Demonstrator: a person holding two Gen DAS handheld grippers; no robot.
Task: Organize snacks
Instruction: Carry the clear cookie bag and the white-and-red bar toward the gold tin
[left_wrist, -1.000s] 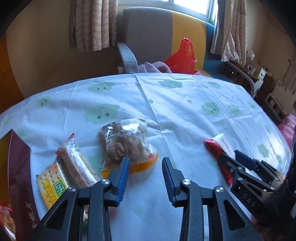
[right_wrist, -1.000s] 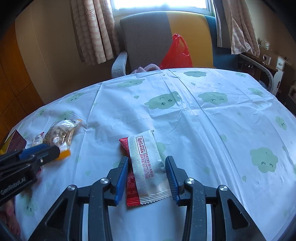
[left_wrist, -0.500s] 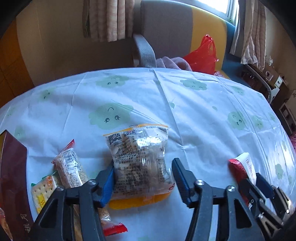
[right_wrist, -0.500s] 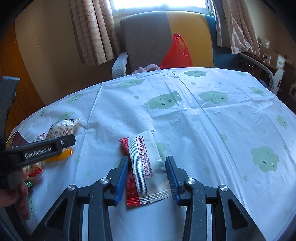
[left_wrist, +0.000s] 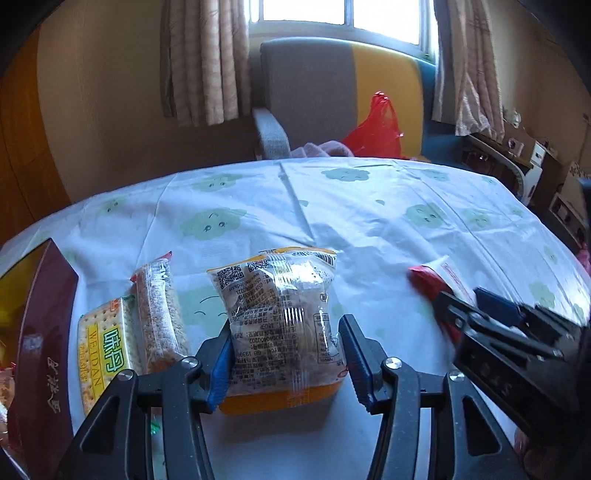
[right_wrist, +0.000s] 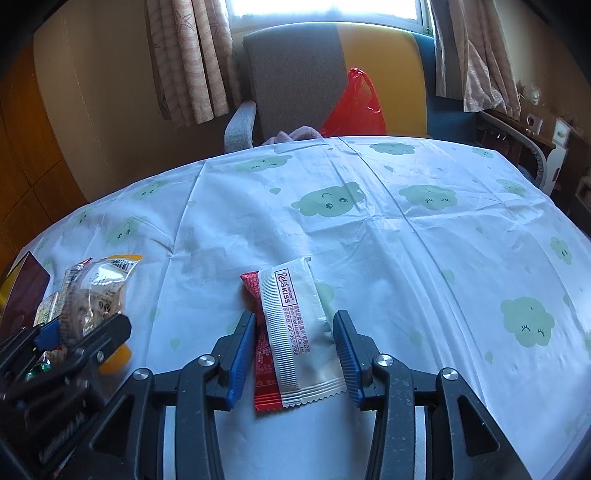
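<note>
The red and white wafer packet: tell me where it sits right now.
The red and white wafer packet lies flat on the cloud-print tablecloth between the open fingers of the right gripper, right of the clear snack bag.

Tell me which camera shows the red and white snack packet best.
The right wrist view: the red and white snack packet lies flat, whole and sharp between the open right hand-held gripper. The left wrist view shows only its blurred far end, behind that gripper.

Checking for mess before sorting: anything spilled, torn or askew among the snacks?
Nothing spilled or visibly torn. The clear snack bag lies between the open left gripper fingers, the red-and-white wafer packet between the right gripper's.
</note>
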